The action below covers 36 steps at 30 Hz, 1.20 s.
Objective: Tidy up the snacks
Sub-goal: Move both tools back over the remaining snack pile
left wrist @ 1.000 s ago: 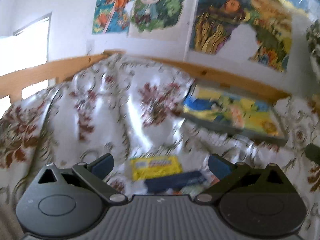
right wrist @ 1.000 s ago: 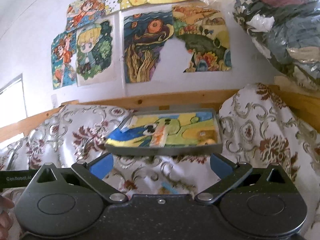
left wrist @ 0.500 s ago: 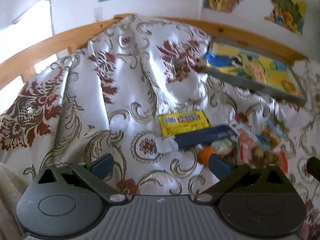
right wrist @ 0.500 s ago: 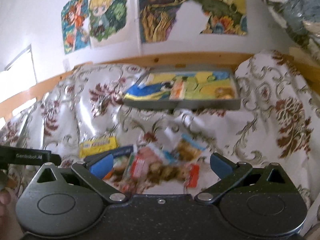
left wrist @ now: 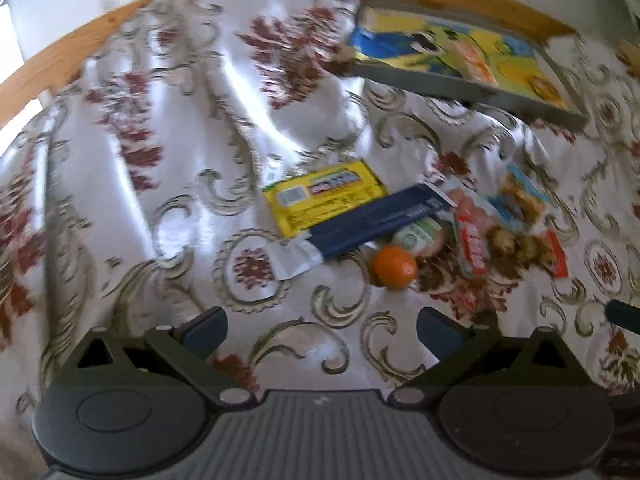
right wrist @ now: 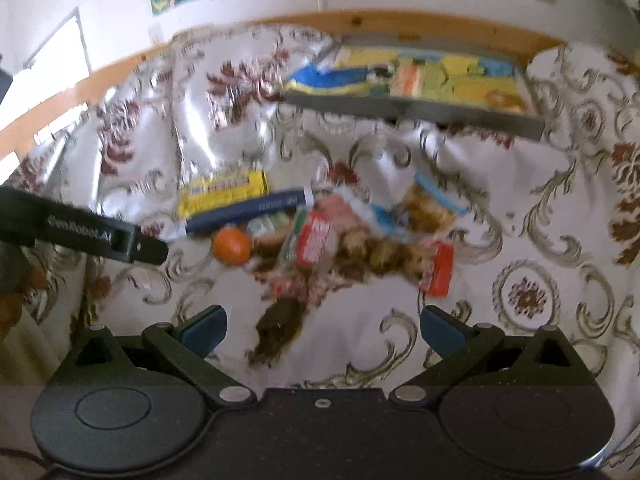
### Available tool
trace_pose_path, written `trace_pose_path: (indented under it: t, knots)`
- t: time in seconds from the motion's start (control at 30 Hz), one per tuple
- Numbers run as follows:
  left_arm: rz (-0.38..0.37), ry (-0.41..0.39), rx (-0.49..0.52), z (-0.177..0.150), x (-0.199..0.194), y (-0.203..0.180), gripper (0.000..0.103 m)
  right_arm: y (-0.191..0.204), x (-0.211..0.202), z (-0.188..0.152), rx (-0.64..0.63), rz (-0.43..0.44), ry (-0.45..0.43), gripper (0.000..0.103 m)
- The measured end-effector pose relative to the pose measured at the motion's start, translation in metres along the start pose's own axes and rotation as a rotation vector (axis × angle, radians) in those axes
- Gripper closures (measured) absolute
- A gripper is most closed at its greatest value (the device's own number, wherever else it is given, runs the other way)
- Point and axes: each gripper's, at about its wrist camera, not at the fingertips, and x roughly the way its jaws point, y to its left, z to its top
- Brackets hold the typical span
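A heap of snacks lies on the floral cloth: a yellow packet (left wrist: 326, 200) (right wrist: 224, 196), a long dark blue packet (left wrist: 376, 222) (right wrist: 248, 210), a small orange fruit (left wrist: 395, 267) (right wrist: 232, 246), a red and white packet (left wrist: 472, 240) (right wrist: 314, 242) and a clear bag of brown snacks (left wrist: 520, 200) (right wrist: 430, 204). A small red packet (right wrist: 440, 274) lies at the heap's right end. My left gripper (left wrist: 322, 326) is open, above the cloth in front of the heap. My right gripper (right wrist: 324, 326) is open too, nearer the heap's middle.
A grey tray (left wrist: 460, 84) (right wrist: 420, 114) with a bright yellow and blue picture inside sits at the back on the cloth. Behind it runs a wooden rail (right wrist: 380, 24) along a wall with posters. The left gripper's body (right wrist: 80, 232) shows at the left of the right wrist view.
Both grippers have tilted down from the wall and tray toward the cloth, bringing the snack heap into full view. Both stay open.
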Motion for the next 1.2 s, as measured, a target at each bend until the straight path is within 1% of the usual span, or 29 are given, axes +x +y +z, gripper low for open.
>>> trace_pose_path:
  t: [0.07,0.13,0.23,0.33,0.43,0.63,0.87,0.97,1.03,1.07,1.1,1.2]
  knots:
    - [-0.047,0.025,0.033,0.004,0.008,-0.004,0.0,-0.001,0.006,0.0,0.012,0.008,0.027,0.001]
    - [-0.074,0.043,0.059,0.008,0.015,-0.008,0.0,-0.002,0.011,0.0,0.021,0.026,0.038,0.001]
    - [-0.115,0.063,0.092,0.013,0.026,-0.014,0.0,0.0,0.019,0.001,0.017,0.047,0.043,0.001]
    - [-0.143,0.066,0.104,0.017,0.035,-0.017,0.001,0.003,0.028,0.003,0.001,0.058,0.041,0.001]
    - [-0.16,0.058,0.1,0.02,0.044,-0.019,0.001,0.004,0.036,0.005,-0.006,0.07,0.035,0.001]
    - [-0.201,0.077,0.058,0.024,0.057,-0.015,0.002,0.006,0.053,0.003,0.003,0.092,0.075,0.001]
    - [-0.255,0.078,0.023,0.026,0.062,-0.012,0.01,0.009,0.063,0.003,0.025,0.145,0.104,0.001]
    - [-0.278,0.082,0.004,0.025,0.063,-0.01,0.015,0.006,0.067,0.004,0.06,0.161,0.108,0.003]
    - [-0.28,0.078,0.001,0.025,0.064,-0.01,0.019,0.005,0.068,0.005,0.079,0.17,0.105,0.007]
    - [-0.28,0.073,0.003,0.025,0.064,-0.01,0.021,0.004,0.068,0.006,0.084,0.17,0.102,0.012]
    - [-0.279,0.066,0.009,0.025,0.064,-0.011,0.022,0.004,0.068,0.006,0.084,0.167,0.099,0.015]
    - [-0.274,0.05,0.029,0.025,0.063,-0.014,0.024,0.004,0.068,0.006,0.08,0.171,0.1,0.017]
